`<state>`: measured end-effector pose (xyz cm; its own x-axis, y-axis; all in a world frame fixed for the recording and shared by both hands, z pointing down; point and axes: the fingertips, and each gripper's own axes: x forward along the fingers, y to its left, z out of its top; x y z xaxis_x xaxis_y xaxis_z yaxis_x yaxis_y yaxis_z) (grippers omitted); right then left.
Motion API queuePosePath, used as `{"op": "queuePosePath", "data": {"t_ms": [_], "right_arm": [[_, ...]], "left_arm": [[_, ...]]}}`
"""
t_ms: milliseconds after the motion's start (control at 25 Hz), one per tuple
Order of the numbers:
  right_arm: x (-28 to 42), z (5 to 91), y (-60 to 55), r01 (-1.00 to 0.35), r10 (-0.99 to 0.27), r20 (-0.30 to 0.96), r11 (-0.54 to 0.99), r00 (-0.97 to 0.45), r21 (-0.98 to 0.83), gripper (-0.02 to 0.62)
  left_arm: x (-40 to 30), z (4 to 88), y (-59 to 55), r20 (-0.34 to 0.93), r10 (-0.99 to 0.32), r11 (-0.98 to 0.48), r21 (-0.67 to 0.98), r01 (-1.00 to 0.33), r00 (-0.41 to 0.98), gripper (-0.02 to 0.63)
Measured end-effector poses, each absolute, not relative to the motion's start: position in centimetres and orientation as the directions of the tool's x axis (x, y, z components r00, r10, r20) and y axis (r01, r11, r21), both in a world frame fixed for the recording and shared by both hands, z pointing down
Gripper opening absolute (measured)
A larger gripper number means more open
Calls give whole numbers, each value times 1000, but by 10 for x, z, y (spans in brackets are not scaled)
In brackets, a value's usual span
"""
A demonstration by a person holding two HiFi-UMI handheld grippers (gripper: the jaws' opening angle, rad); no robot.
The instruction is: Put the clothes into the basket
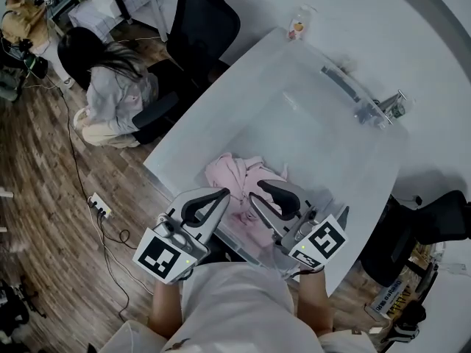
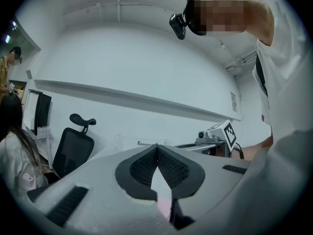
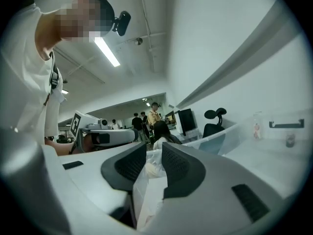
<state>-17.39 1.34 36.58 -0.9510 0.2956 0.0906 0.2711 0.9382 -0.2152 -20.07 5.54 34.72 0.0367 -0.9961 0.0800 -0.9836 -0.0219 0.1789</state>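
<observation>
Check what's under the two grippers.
A bunched pink garment at the white table's near edge. The left gripper and right gripper cover its near part; anything else beneath them is hidden.

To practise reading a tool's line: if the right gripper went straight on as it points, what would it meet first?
The right gripper, shut on a cloth, would probably meet the clear wall of the basket first; a seated person is far beyond. Depth is unclear.
</observation>
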Motion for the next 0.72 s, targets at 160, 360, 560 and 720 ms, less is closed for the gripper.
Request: {"op": "queuePosePath", "data": {"t_ms": [160,360,560,720], "right_arm": [[-166,342,11,275,281,3,942,-960,-192,49],[-160,327,9,268,264,-49,945,-963,-186,18],[-158,323,10,261,254,-63,948,-965,-181,18],[-155,321,9,245,237,-65,954,-969,-171,18]], "left_arm": [[-199,335,52,34,-998,-55,170,-984,62,6],[-195,321,53,-14,-996,-92,154,-984,91,6],[-197,316,53,-30,-994,-105,148,-983,102,6],[-196,316,49,-30,-994,-109,135,-985,106,6]]}}
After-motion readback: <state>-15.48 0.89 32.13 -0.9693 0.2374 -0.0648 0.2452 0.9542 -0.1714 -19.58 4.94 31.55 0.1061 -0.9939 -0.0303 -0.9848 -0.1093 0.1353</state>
